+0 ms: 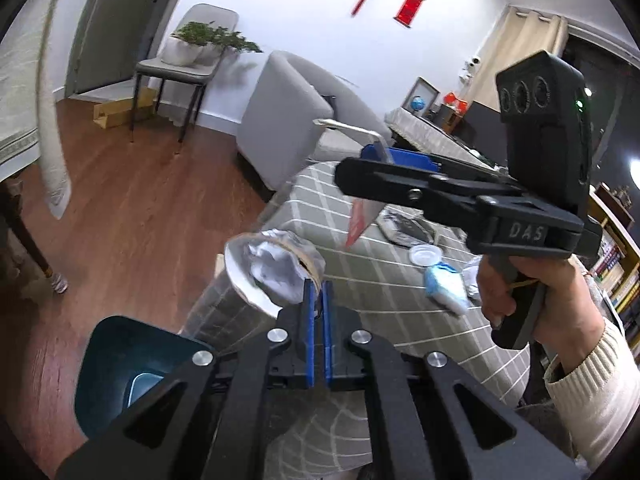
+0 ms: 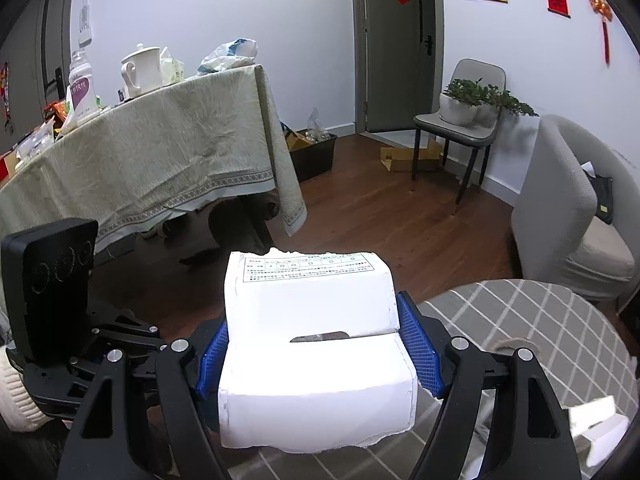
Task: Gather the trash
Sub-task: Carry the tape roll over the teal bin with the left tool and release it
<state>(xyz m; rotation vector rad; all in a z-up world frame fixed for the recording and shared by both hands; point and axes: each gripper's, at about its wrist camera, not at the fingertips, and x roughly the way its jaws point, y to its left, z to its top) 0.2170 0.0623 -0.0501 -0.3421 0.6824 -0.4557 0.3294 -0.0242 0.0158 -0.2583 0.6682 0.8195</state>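
Trash is what you carry in both hands right now: your left gripper (image 1: 318, 300) has its blue pads (image 1: 309, 332) pinched nearly flat on the rim of a clear plastic cup (image 1: 256, 276) stuffed with crumpled white tissue (image 1: 276, 268), and your right gripper (image 2: 320, 344) is spread wide and clamped on the two sides of a white tissue pack (image 2: 316, 344). In the left wrist view the teal bin (image 1: 132, 364) sits at about eight o'clock, low and near the cup, with dark wood floor (image 1: 140, 220) around it. The likely failure is the cup: you hold it by a thin edge only, it leans over toward ten o'clock, and a quick swing could twist it out of the pads or shake the tissue loose onto the floor beside the bin. The pack is soft and bulging, printed with a small table along its top and slit across the middle, so a hard squeeze would only crumple it, while a slack one would let it slide forward. More litter waits on the checked tablecloth (image 1: 384, 280) at about three o'clock: a small clear lid (image 1: 425, 256), a blue and white wrapper (image 1: 446, 284), and a dark crumpled wrapper (image 1: 408, 226) beyond them.
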